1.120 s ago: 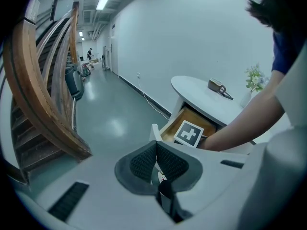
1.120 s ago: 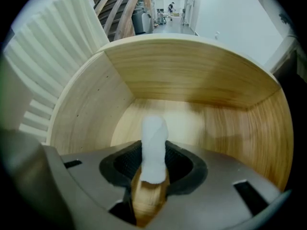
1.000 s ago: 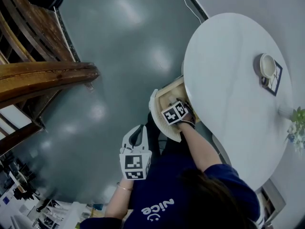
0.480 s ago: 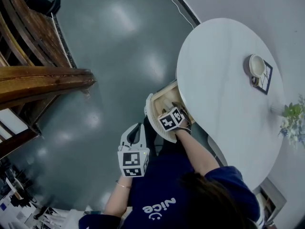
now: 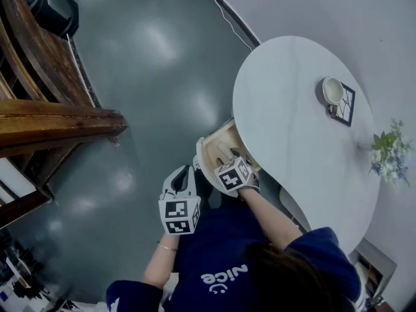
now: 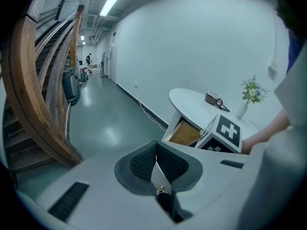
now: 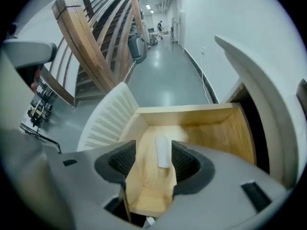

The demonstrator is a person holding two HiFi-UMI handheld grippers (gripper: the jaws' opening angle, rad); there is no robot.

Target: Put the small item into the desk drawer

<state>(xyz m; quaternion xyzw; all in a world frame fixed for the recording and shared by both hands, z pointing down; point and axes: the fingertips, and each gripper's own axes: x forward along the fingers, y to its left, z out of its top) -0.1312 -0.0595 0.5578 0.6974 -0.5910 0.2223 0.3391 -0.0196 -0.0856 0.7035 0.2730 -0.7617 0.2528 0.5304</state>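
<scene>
Bench [image 5: 299,109], white and oval, takes up the right of the head view, with a wooden drawer [image 5: 218,149] pulled open from under its near edge. The person's right forearm [image 5: 273,213] reaches forward and slightly left to that drawer, carrying the right gripper [image 5: 229,163] over its opening, jaws pointing down into it. The left arm is bent close to the body, and the left gripper [image 5: 184,174] hangs just beside the drawer's ribbed white front, over the grey floor.

From the head, the right gripper's marker cube covers much of the drawer's inside, so the small item cannot be seen there. Both hands are mostly hidden behind the grippers.

In the right gripper view the jaws stand wide apart. Between them, on the drawer's wooden floor, lies the small item [image 7: 162,151], pale and oblong, with neither pad pressing on it. What it is made of is hard to tell. In the left gripper view the jaws meet at their tips, with nothing between them.
</scene>
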